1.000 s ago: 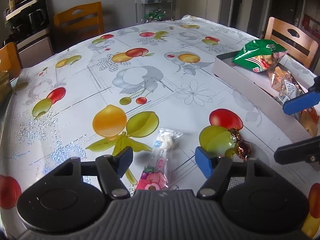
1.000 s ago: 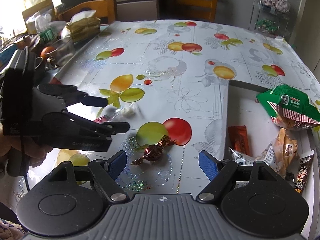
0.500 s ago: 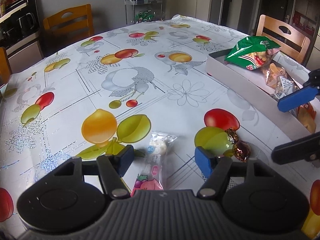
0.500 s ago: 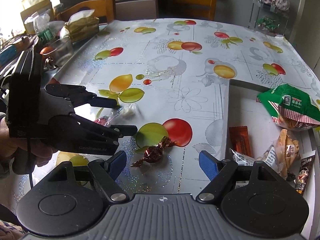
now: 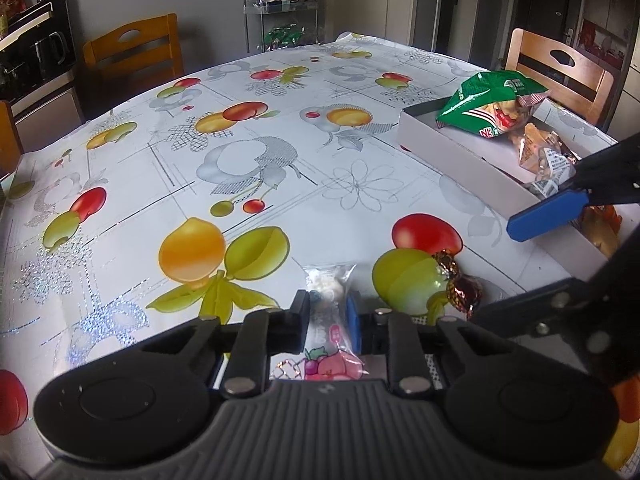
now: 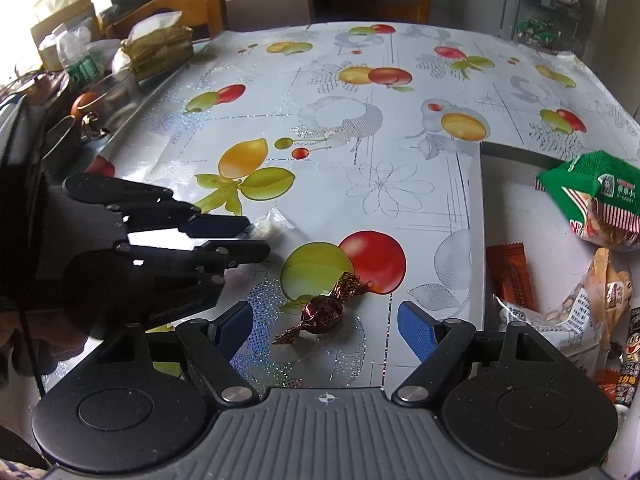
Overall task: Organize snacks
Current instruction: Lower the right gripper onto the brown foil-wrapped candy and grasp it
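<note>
A clear candy packet (image 5: 329,280) with a white sweet and pink fruit print lies on the fruit-patterned tablecloth (image 5: 256,168). My left gripper (image 5: 328,308) is closing and its pads press the packet from both sides. The right wrist view shows that left gripper (image 6: 256,236) shut on the packet (image 6: 274,227) at the left. A brown foil-wrapped chocolate (image 6: 322,312) lies between the wide-apart fingers of my open right gripper (image 6: 325,315), untouched. The same chocolate (image 5: 464,286) lies just right of the left gripper, with the right gripper (image 5: 496,272) over it.
A white box (image 5: 460,152) at the right holds a green snack bag (image 5: 488,100), an orange sachet (image 6: 510,276) and other wrapped snacks. A tissue pack (image 6: 158,46), a bottle (image 6: 78,60) and a glass (image 6: 116,96) crowd the far left edge. Wooden chairs (image 5: 560,68) surround the table.
My left gripper's jaws have come together from wide apart and now clamp the clear candy packet. The right gripper stays open over the chocolate.
</note>
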`<state>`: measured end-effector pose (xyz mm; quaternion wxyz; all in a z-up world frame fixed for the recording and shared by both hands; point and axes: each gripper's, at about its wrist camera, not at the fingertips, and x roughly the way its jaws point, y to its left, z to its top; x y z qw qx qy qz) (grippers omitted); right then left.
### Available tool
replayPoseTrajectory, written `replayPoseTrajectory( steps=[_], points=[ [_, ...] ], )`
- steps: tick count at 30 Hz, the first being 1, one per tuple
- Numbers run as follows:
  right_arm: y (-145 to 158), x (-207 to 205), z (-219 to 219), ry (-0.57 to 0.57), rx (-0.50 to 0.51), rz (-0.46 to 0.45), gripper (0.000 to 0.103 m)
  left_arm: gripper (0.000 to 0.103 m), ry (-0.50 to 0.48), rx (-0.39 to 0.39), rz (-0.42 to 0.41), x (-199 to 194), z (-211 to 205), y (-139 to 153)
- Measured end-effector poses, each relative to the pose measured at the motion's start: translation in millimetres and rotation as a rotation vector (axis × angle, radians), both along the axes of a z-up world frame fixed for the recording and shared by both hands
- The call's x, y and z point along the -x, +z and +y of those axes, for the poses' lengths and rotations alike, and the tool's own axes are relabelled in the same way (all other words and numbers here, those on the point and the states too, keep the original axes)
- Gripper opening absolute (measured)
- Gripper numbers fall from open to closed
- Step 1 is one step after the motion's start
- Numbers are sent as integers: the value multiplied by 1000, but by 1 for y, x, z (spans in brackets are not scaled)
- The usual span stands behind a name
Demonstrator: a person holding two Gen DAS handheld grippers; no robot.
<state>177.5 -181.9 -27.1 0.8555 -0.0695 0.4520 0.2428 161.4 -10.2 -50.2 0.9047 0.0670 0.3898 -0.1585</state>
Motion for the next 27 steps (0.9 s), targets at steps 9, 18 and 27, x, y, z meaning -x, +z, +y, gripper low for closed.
replayPoseTrajectory(
  steps=[9, 18, 27],
  points=[
    [-9, -4, 8, -3, -5, 19, 80, 16, 30, 0, 5, 20, 8, 1],
    [-21, -13, 16, -14, 7, 38, 71, 16, 41, 0, 6, 23, 10, 1],
    [-23, -13, 21, 11, 38, 10, 62, 17, 46, 6, 7, 20, 8, 1]
  ],
)
